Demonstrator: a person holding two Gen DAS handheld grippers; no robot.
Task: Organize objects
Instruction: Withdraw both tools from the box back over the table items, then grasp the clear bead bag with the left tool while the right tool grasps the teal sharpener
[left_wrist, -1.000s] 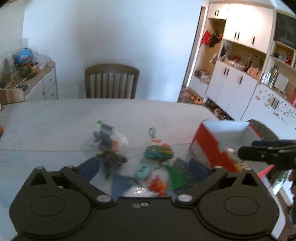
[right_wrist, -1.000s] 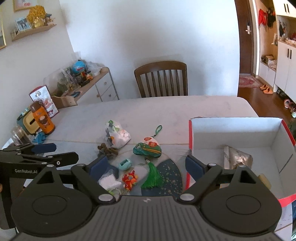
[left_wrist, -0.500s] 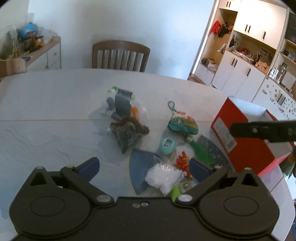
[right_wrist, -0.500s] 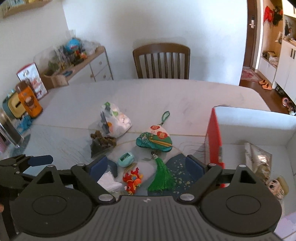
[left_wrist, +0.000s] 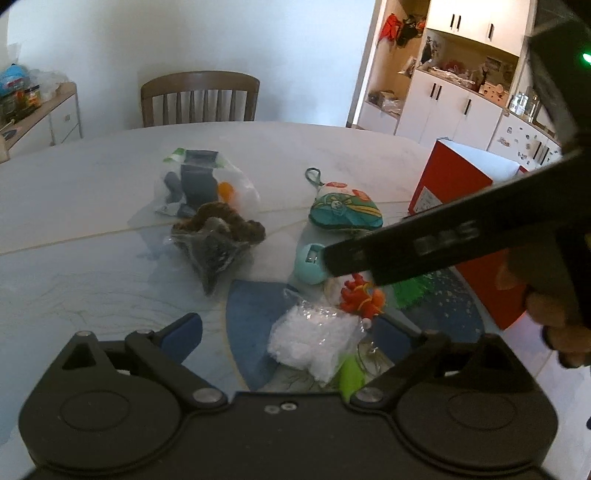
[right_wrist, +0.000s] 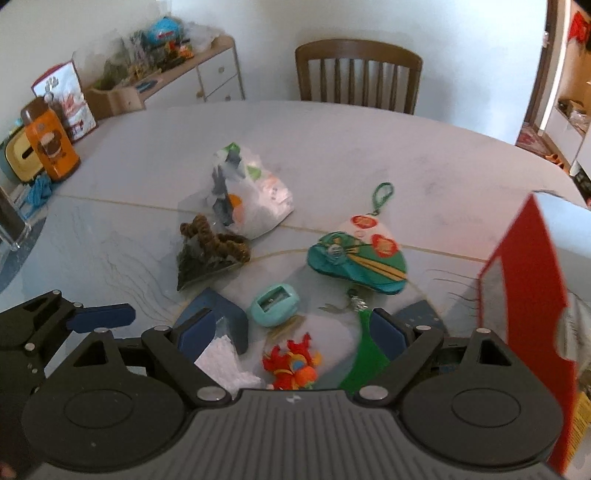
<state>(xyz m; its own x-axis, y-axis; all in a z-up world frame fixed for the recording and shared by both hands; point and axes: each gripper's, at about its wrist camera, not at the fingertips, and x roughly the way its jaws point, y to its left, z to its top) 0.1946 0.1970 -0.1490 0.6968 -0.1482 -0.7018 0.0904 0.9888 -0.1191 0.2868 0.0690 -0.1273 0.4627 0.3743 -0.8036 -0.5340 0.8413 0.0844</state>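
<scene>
Small items lie clustered on the marble table (left_wrist: 92, 192). My left gripper (left_wrist: 288, 334) is open, low over a white crinkly bag (left_wrist: 314, 339). My right gripper (right_wrist: 291, 330) is open too, with a red-orange toy (right_wrist: 291, 369) and a green tassel (right_wrist: 365, 365) between its fingers. Just ahead are a teal sharpener (right_wrist: 273, 304), a green fan-shaped pouch (right_wrist: 358, 258), a brown bagged item (right_wrist: 210, 251) and a clear bag of bits (right_wrist: 251, 195). A red box (right_wrist: 528, 314) stands open on the right. In the left wrist view the right gripper's body crosses in front of the sharpener (left_wrist: 310, 264).
A wooden chair (right_wrist: 358, 74) stands at the table's far side. An orange bottle (right_wrist: 51, 147) and a tissue holder sit at the table's left edge, before a cluttered sideboard (right_wrist: 166, 77). White cabinets (left_wrist: 461, 107) line the right wall.
Both grippers have dropped and moved in on the cluster. The right gripper now looms large across the left wrist view. The red box has slid to the right edge of the right view.
</scene>
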